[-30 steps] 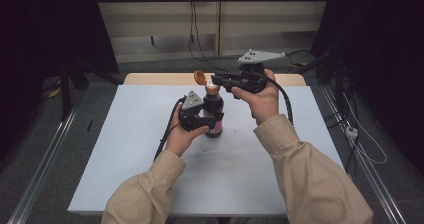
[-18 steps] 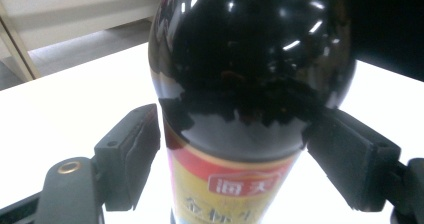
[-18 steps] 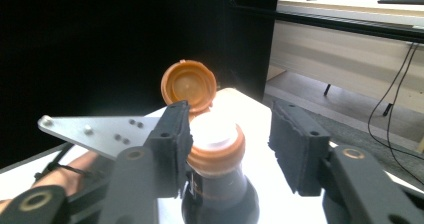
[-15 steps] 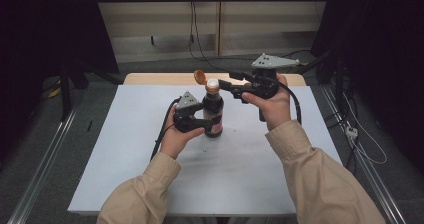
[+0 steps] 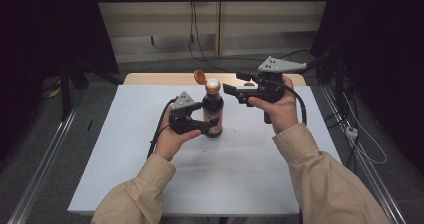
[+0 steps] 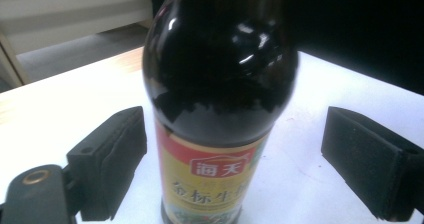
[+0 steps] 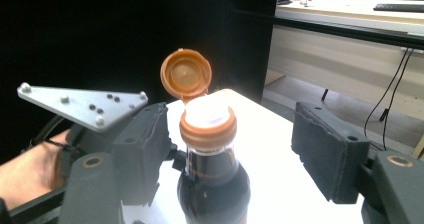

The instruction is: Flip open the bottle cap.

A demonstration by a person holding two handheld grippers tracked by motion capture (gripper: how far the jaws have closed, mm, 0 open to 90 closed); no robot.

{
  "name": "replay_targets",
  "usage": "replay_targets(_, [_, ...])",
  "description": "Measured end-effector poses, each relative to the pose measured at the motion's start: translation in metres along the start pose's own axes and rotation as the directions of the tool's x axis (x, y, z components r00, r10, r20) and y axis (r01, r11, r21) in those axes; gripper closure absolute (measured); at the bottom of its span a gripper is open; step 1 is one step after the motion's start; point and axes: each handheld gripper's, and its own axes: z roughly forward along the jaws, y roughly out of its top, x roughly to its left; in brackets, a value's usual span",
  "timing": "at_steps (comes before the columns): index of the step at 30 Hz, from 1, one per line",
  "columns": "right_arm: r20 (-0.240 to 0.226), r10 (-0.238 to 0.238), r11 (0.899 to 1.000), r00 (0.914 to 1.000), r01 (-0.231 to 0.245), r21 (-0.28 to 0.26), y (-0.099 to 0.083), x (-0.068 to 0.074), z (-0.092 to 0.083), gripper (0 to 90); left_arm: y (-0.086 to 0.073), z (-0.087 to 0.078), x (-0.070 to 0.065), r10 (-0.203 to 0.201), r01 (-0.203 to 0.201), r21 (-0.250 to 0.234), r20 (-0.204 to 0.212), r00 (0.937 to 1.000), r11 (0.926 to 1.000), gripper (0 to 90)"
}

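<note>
A dark sauce bottle (image 5: 213, 113) with a red and yellow label stands upright on the white table (image 5: 250, 179). Its orange flip cap (image 5: 200, 77) hangs open behind the neck. My left gripper (image 5: 204, 127) stands around the bottle's lower body. In the left gripper view the bottle (image 6: 220, 104) has a gap to each pad (image 6: 112, 156), and the jaws have just been opening. My right gripper (image 5: 234, 83) hovers just right of the bottle's top. In the right gripper view the neck (image 7: 209, 129) and cap (image 7: 186, 75) sit between its spread jaws, untouched; these have also just been opening.
A wooden strip (image 5: 150, 78) runs along the table's far edge. Cables (image 5: 360, 144) lie on the floor at the right, and metal rails (image 5: 45, 159) flank the table. The left gripper's grey plate (image 7: 85, 106) shows close to the bottle in the right gripper view.
Both grippers have let go of the bottle: their jaws have spread off it. The right gripper has drawn back to the right from the bottle's top. The bottle stands where it was.
</note>
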Motion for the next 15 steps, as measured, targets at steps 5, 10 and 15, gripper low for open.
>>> replay_targets(5, [0.015, -0.004, 1.0, 0.9999, 0.003, 0.014, -0.011, -0.002, -0.006, 30.5, -0.001, -0.007, 0.001, -0.015, 0.015, 0.015, 0.014, 0.9998, 0.9998, 6.3])
replay_targets(10, [0.019, 0.003, 1.0, 0.9998, -0.003, 0.007, -0.024, -0.001, -0.014, 29.7, -0.002, -0.02, 0.003, -0.019, 0.019, -0.021, 0.017, 0.9997, 0.9996, 6.9])
replay_targets(15, [0.007, 0.007, 1.0, 0.9999, -0.007, -0.003, -0.035, 0.001, -0.024, 28.8, -0.004, -0.03, 0.005, -0.011, 0.012, -0.028, 0.024, 0.9996, 0.9995, 7.1])
